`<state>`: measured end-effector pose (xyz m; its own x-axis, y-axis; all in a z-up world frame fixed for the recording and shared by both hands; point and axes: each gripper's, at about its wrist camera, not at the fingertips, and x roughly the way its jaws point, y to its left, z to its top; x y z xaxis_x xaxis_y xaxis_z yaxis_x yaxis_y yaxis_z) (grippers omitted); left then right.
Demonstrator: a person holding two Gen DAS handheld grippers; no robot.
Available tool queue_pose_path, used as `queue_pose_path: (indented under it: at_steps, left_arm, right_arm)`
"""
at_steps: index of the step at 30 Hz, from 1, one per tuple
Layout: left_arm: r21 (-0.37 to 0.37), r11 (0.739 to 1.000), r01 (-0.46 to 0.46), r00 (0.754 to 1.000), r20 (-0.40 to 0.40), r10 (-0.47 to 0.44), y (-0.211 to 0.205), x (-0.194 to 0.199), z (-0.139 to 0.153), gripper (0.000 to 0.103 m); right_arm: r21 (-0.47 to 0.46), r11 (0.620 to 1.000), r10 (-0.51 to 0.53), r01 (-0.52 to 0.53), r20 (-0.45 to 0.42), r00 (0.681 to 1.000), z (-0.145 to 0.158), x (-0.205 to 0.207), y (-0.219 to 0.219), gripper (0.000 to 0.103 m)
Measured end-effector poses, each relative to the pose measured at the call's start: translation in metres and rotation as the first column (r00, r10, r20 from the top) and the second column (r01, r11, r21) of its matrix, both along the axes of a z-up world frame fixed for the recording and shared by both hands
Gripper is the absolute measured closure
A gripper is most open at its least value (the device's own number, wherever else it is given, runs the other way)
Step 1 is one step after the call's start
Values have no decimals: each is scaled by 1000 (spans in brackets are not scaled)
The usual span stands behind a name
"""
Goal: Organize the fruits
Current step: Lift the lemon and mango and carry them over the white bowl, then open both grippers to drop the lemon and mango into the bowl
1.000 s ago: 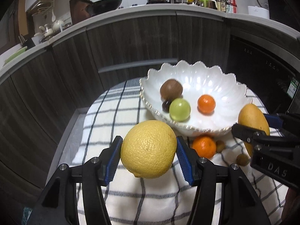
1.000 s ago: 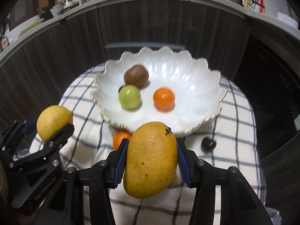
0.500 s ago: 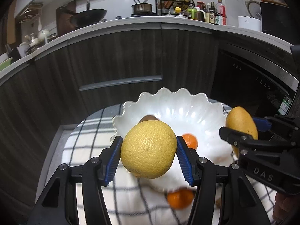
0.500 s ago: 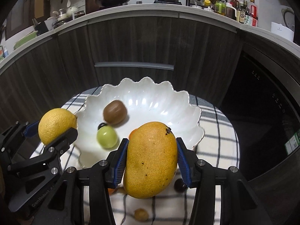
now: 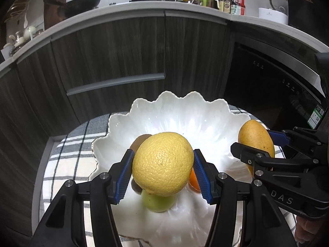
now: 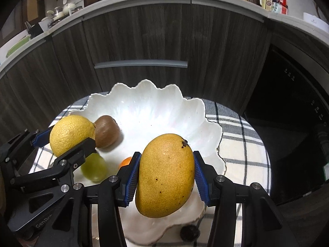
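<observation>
My left gripper (image 5: 163,171) is shut on a large yellow citrus (image 5: 163,163) and holds it over the white scalloped bowl (image 5: 185,111). My right gripper (image 6: 165,178) is shut on a yellow mango (image 6: 165,175), also over the bowl (image 6: 148,107). Each view shows the other gripper: the mango (image 5: 256,139) at the right, the citrus (image 6: 72,134) at the left. Inside the bowl lie a brown kiwi (image 6: 107,131), a green round fruit (image 6: 93,167) and a small orange fruit (image 6: 125,161), partly hidden behind the held fruit.
The bowl sits on a white checked cloth (image 6: 240,144) over a small round table. A dark small fruit (image 6: 189,233) lies on the cloth near the bowl's front edge. Dark wood cabinets (image 5: 127,51) and a black appliance (image 5: 267,82) stand close behind.
Both grippers have moved forward with their fruit, from in front of the bowl to over it. The loose fruit on the cloth has slipped out of the left view.
</observation>
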<state>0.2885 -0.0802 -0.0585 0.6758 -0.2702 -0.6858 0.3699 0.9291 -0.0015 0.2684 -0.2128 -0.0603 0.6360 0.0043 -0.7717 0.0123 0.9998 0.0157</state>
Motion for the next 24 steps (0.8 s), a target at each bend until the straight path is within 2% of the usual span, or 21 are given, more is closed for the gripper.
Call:
queue_pose_path:
  at_steps: [7,9,10,11,12,17,20,24]
  left_arm:
    - [27,999,-19,1000,-24,20,-1,10,-6,46]
    - [25,999,-20,1000,7,20,0,7,0,40]
    - [32,999,-27,999,26,26,0,6,4,31]
    - [35,999,-32,999,37,31,0,6,7,26]
    - [36,999,-38,998,49,37,1,6,10,26]
    - [60,994,-89,992,97,83,8,2,22,14]
    - [77,992,-104,986,136,93,9,-5,28,8]
    - [81,990,-114,984,146,101,11,-16,36,7]
  right_arm:
    - [-27,999,-25,24,-25,999,-8,14,-6,53]
    - [-40,999,-32,32,-16,999,-6,13,-7,51]
    - [-59,998,-35,35,0,999,-3,13,-6,50]
    - [-75,997,-36,37,13,999,0,12,-6,43]
    - [-88,995,-40,43,31,999,4,11,-6,36]
    - [-126,985,-105,115,79,991,19,4,-12,23]
    - [-146,978,-134,148,102,986,26,-3,-14,21]
    - [-161,974,-139,158,125,982,33,-14,-12,20]
